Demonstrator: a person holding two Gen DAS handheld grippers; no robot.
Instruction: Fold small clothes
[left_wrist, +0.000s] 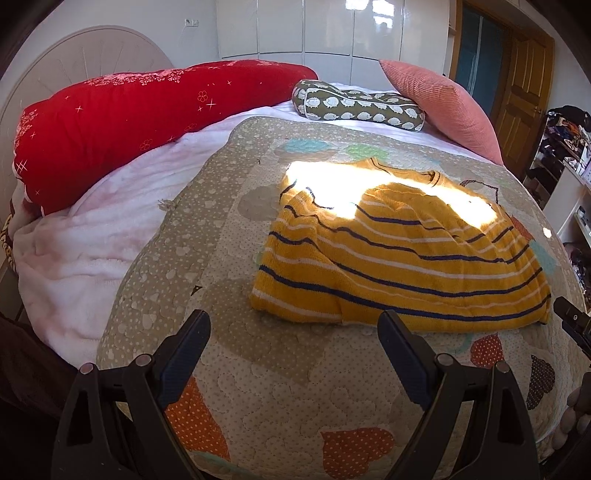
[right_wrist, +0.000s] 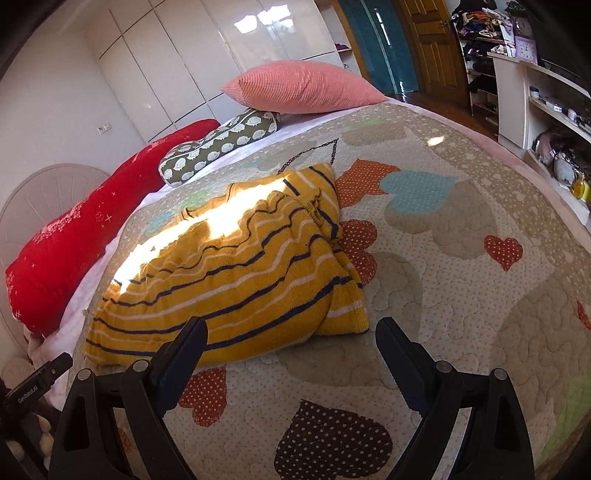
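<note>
Both tongs, left (left_wrist: 293, 332) and right (right_wrist: 291, 338), gape empty below the striped sweater (left_wrist: 399, 258), mid-frame on the quilt (left_wrist: 207, 221). Risk: pinching quilt along with the hem.

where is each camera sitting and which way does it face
Left wrist: on the left gripper, facing down over the quilt at the sweater; its open fingers show, the right gripper's tip at the edge.
Right wrist: on the right gripper, facing down at the sweater's right side; open fingers show.
Shared: striped yellow sweater, red bolster, pink pillow.
</note>
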